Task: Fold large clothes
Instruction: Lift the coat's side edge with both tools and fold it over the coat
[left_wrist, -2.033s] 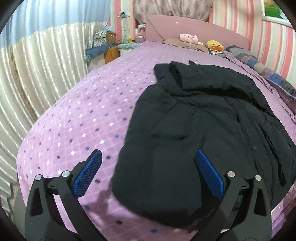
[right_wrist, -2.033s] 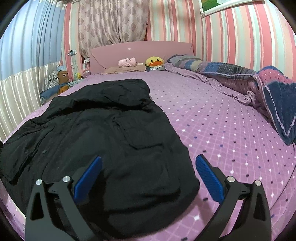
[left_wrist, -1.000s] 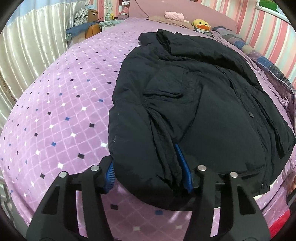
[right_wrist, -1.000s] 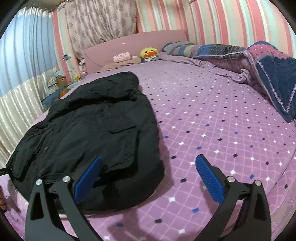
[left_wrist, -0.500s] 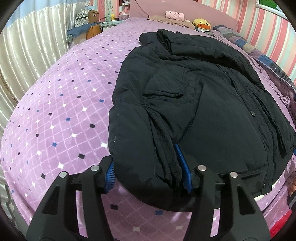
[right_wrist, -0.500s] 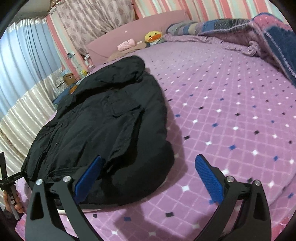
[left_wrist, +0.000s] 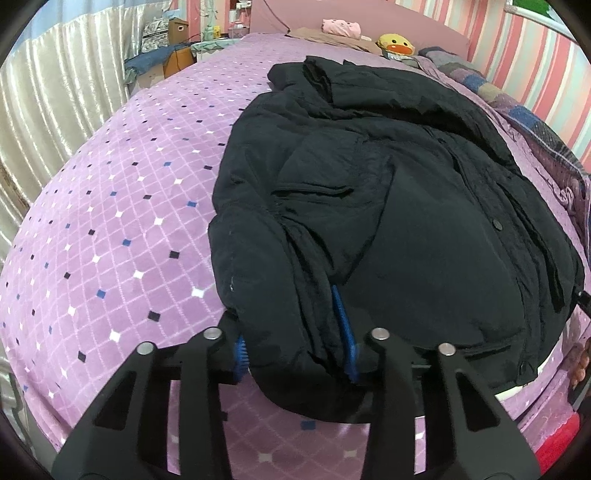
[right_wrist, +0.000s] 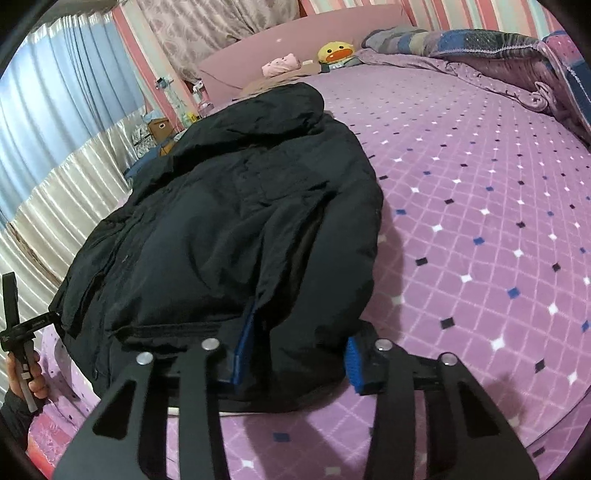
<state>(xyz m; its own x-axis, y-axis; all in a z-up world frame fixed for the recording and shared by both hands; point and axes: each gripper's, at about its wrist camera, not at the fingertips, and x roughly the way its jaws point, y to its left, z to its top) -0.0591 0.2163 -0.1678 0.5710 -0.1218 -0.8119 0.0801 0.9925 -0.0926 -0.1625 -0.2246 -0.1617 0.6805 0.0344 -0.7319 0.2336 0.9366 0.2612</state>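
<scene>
Black jacket (left_wrist: 406, 206) spread on the purple bedspread (left_wrist: 122, 229), long axis running away from both tongs, hood end toward the headboard (right_wrist: 295, 40), hem at the near bed edge. Left gripper (left_wrist: 295, 345), angled downward, jaws closing on a bunched hem corner directly ahead. Right gripper (right_wrist: 295, 356), likewise pitched down, jaws closing on the opposite hem corner. A hand (right_wrist: 22, 376) grips the left tool's handle at far left.

Left of jacket (left_wrist: 424, 206): we see bare bedspread (left_wrist: 122, 206).
Far right: piled blanket (right_wrist: 517, 62) blocks us.
Far end: toys.
</scene>
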